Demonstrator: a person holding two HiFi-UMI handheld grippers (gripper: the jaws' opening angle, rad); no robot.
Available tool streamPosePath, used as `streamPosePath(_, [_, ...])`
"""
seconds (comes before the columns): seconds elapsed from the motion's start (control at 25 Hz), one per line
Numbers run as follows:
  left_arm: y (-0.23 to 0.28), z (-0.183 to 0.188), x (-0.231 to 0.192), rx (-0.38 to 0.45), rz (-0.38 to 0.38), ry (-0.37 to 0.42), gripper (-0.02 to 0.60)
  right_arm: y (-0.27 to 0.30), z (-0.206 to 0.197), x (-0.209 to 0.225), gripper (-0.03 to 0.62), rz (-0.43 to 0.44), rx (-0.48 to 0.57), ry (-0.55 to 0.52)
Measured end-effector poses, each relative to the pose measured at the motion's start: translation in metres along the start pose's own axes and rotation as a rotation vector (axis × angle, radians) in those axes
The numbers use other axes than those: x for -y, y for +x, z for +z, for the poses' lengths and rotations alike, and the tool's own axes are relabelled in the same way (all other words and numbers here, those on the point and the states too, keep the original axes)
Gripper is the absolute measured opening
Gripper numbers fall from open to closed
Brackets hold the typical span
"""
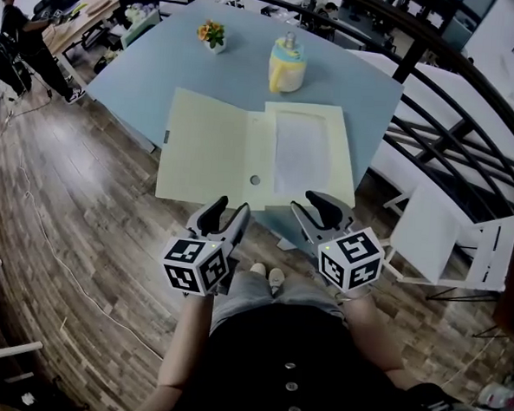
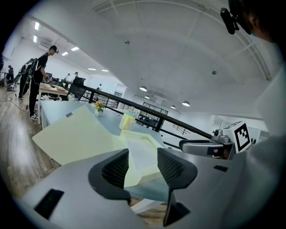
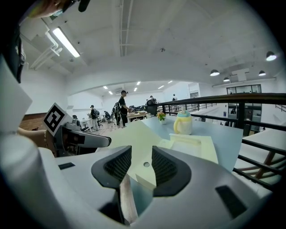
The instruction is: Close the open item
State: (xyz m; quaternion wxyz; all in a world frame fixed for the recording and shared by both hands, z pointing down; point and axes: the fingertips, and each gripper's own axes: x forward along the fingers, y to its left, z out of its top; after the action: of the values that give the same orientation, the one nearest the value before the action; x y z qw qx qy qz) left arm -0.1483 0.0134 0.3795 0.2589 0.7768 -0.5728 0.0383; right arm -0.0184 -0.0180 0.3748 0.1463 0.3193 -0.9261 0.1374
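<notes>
Head view shows the pale yellow cardboard document box (image 1: 308, 151) lying open on the blue-grey table (image 1: 239, 73). Its tray, with a white sheet inside, sits on the right. Its broad cover flap (image 1: 204, 149) is spread flat to the left, with its near-left corner overhanging the table edge.

The left tool (image 1: 226, 214) and right tool (image 1: 316, 211) hover just off the box's near edge. Each one's own view shows its jaws parted with nothing between them: left (image 2: 143, 165), right (image 3: 136, 165).

The job looks unstarted; this is the approach. Next, the left tool should probably slip under the overhanging flap corner, lift it and swing it rightward over the tray, while the right tool steadies the tray. A yellow jug (image 1: 286, 65) and a small flower pot (image 1: 213, 35) stand far back, well apart from the box.
</notes>
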Motion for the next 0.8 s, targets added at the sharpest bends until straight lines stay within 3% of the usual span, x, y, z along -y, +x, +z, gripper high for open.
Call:
streamPosePath(0.36, [0.003, -0.006, -0.014, -0.029, -0.009, -0.014, 0.207, 0.011, -0.004, 0.0, 0.146, 0.0, -0.024, 0.012])
streamPosePath(0.8, [0.005, -0.038, -0.033, -0.095, 0.005, -0.058, 0.207, 0.012, -0.021, 0.011, 0.146, -0.036, -0.076, -0.005])
